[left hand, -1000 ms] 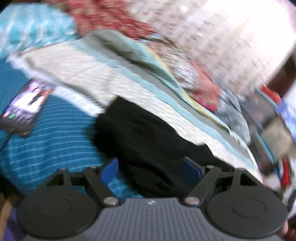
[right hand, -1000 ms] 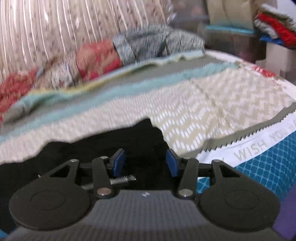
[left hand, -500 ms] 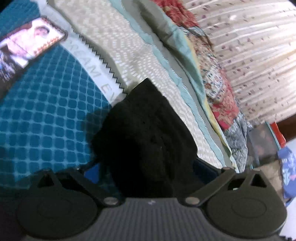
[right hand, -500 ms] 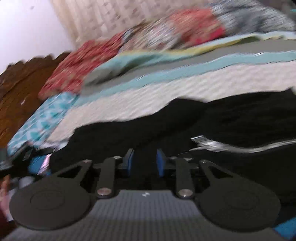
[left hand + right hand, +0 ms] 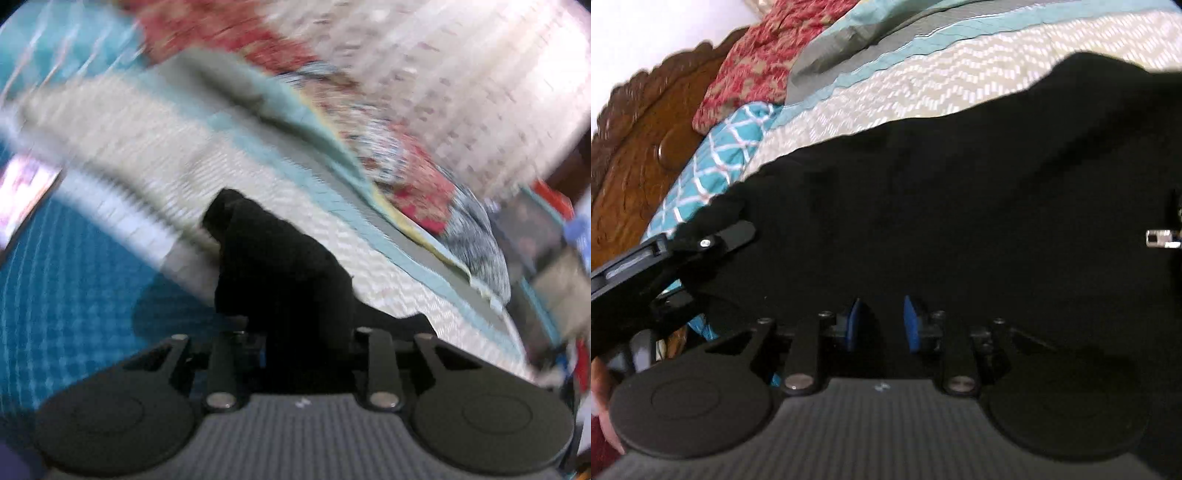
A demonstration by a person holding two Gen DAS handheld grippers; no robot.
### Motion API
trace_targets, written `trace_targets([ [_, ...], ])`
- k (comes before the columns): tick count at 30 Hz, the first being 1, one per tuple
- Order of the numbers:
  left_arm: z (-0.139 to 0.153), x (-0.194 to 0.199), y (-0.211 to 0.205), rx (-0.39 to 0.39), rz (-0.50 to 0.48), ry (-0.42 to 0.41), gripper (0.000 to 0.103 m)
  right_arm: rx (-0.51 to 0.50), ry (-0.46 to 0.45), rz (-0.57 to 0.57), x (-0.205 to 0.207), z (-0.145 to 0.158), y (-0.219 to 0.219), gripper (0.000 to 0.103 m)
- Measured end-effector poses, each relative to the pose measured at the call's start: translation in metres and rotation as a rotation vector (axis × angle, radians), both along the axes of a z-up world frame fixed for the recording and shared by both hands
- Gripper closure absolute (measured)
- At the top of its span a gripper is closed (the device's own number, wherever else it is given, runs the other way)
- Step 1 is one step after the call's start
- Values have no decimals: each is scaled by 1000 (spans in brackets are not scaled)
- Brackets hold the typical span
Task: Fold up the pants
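The black pants lie on the bed, one end pulled up into a peak. My left gripper has this bunch between its jaws, which are closing on it; the cloth hides the pads. In the right wrist view the pants spread wide and dark across the zigzag bedspread. My right gripper sits low on them, its blue pads pinching a fold of black cloth. One finger of the left gripper shows at the left edge of the pants.
A lit phone lies on the teal cover at left. Red and teal pillows rest against a wooden headboard. A curtain hangs behind the bed. A hand shows at bottom left.
The left jaws opened wide around the pants' end, then closed on it and raised a peak. The right gripper swung left over the pants and its pads narrowed onto the cloth.
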State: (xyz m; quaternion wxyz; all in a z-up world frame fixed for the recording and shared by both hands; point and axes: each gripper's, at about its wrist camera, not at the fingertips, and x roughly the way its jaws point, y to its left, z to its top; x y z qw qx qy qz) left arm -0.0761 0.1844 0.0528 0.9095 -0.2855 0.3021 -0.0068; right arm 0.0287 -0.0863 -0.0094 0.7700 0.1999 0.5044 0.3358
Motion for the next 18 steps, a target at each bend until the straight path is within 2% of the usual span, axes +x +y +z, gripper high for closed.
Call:
trace_targets([
  [3,25,7,-47,169,-120,-65,76,34,19,-52,-1,8,-18,73],
  [8,40,14,-140,402,-375,-123,73,29,-141,-232,-20,41,-77,73],
  [9,37,12,-158,451,-435,-120,70,12,-179,-275,-26,47,-91,72],
  [11,25,9,-195,564,-556,-94,49,-34,-233,-369,-38,55,-116,72],
  [13,13,1,-217,629,-637,-77,46,-74,-256,-456,-49,58,-139,72],
  [15,6,-12,-228,670,-703,-78,40,-70,-276,-510,-61,59,-156,72],
  [17,7,-23,-228,695,-717,-96,32,-67,-302,-527,-68,60,-162,72],
  [18,11,-26,-223,685,-712,-101,32,-64,-319,-523,-70,62,-162,72],
])
